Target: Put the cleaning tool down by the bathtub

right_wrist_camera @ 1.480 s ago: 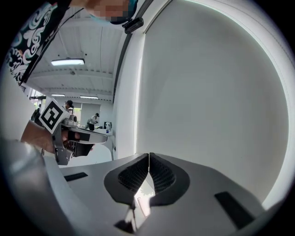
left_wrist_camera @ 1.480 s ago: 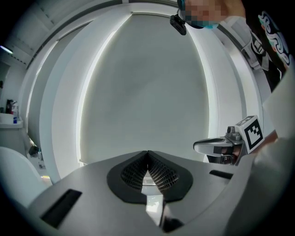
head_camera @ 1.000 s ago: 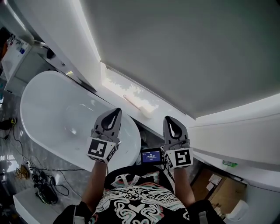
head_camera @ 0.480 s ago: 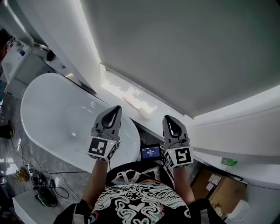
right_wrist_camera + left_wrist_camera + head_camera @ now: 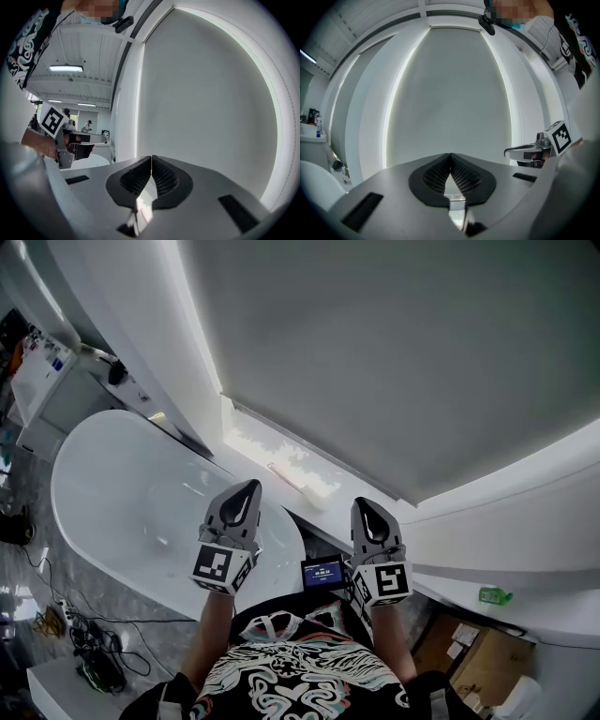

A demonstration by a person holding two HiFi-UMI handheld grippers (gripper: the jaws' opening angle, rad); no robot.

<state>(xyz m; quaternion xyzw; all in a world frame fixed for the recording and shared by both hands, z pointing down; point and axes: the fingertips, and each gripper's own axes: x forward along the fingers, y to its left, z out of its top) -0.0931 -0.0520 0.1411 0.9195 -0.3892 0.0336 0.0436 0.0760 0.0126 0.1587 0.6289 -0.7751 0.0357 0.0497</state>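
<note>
Since a second ago the left gripper point(image 5: 249, 486) has risen a touch against the tub, while the right gripper point(image 5: 367, 506) has held its place. The head view has also tipped, so tub and ledge sit lower in the frame.

A grey window blind point(image 5: 394, 362) fills the far side. The white bathtub point(image 5: 122, 493) lies to the near left, and a pale ledge point(image 5: 251, 442) runs along its far rim. The cleaning tool point(image 5: 302, 482), a thin handle with a white head, lies flat on that ledge just beyond the tub, apart from both grippers. A small screen point(image 5: 323, 571) sits low between the two arms.

The tool looks already placed, so the step in hand is likely the retreat. Draw both grippers straight back toward the body, kept level, so that neither sweeps across the handle and knocks it off the ledge.

Only the head view shows the tool and where it lies. Each gripper view shows what the head view cannot: on both the left gripper and the right gripper the ribbed pads meet at the tip with nothing between them.
</note>
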